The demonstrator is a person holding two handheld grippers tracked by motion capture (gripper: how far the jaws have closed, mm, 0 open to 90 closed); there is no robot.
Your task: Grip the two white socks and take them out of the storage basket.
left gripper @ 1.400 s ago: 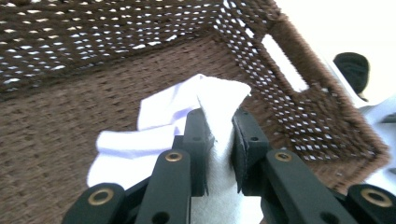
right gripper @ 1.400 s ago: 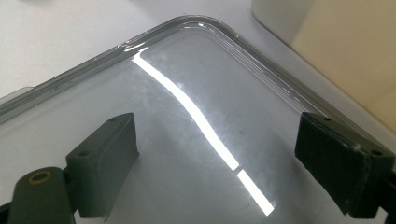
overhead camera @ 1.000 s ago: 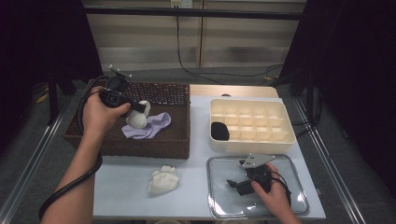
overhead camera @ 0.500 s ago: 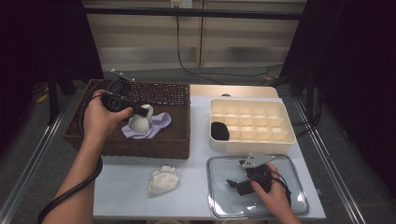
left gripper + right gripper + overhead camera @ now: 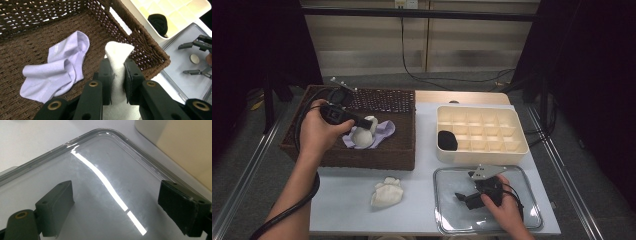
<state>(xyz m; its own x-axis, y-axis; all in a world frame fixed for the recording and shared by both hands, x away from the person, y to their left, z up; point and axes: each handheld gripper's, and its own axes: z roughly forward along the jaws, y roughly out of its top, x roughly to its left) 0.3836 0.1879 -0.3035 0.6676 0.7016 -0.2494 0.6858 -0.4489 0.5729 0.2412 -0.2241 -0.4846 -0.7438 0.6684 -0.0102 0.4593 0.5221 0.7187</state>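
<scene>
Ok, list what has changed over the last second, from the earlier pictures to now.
The left gripper, shut on the white sock, has sunk a little toward the wicker basket, carrying the sock lower beside the lilac sock. The grip stayed the same. The right gripper kept open over the clear lid; the sock on the table is unmoved.

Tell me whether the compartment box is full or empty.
Nearly empty: the box holds one black sock in a corner compartment; the other compartments look bare.
</scene>
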